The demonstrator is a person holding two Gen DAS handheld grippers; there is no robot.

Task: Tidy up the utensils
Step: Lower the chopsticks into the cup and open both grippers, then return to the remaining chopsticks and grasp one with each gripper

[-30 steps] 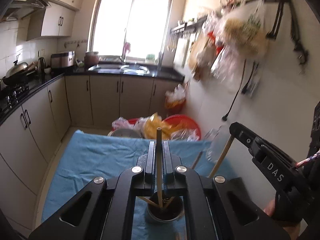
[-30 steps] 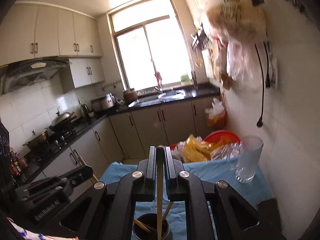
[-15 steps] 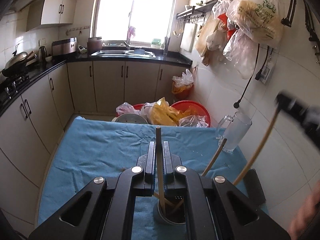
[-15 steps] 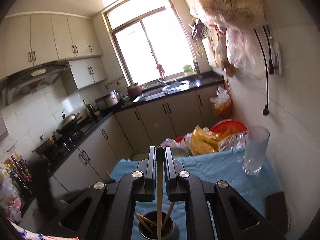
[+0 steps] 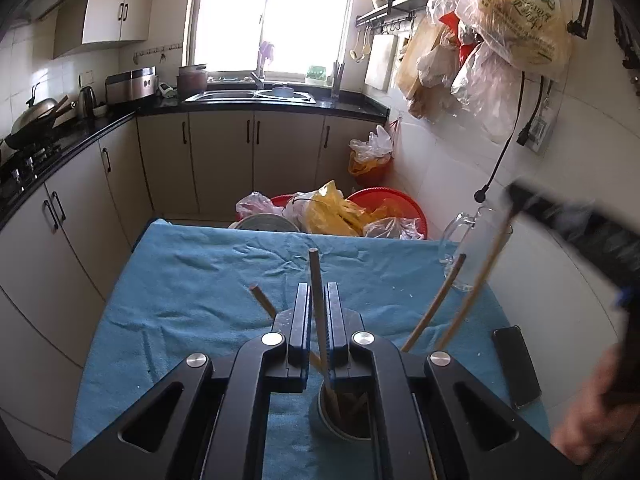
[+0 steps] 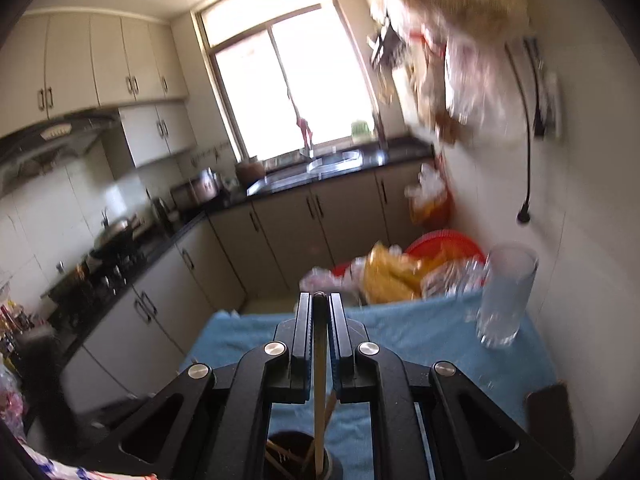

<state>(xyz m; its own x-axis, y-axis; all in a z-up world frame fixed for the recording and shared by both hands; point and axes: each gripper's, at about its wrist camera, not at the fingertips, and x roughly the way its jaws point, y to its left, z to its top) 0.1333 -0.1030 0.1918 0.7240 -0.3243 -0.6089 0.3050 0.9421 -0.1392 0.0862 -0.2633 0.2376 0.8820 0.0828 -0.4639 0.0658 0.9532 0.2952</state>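
Note:
A round utensil cup (image 5: 344, 420) stands on the blue-clothed table (image 5: 192, 280), directly under both grippers, with several wooden chopsticks leaning in it. My left gripper (image 5: 319, 296) is shut on one upright chopstick (image 5: 318, 292) whose lower end is in the cup. My right gripper (image 6: 319, 308) is shut on a pale chopstick (image 6: 319, 380) that reaches down into the cup (image 6: 298, 456). In the left wrist view the right gripper (image 5: 572, 228) shows blurred at the right, with its chopstick (image 5: 472, 292) slanting down to the cup.
A tall glass mug (image 6: 506, 296) stands at the table's far right corner; it also shows in the left wrist view (image 5: 472, 256). A dark phone (image 5: 516, 366) lies at the right edge. Red basins with bags (image 5: 352, 216) sit beyond the table. Bags (image 5: 516, 28) hang on the right wall.
Both views have tilted and shifted. The right gripper has swung up and to the right in the left wrist view while holding its chopstick. Both chopsticks stay gripped over the cup.

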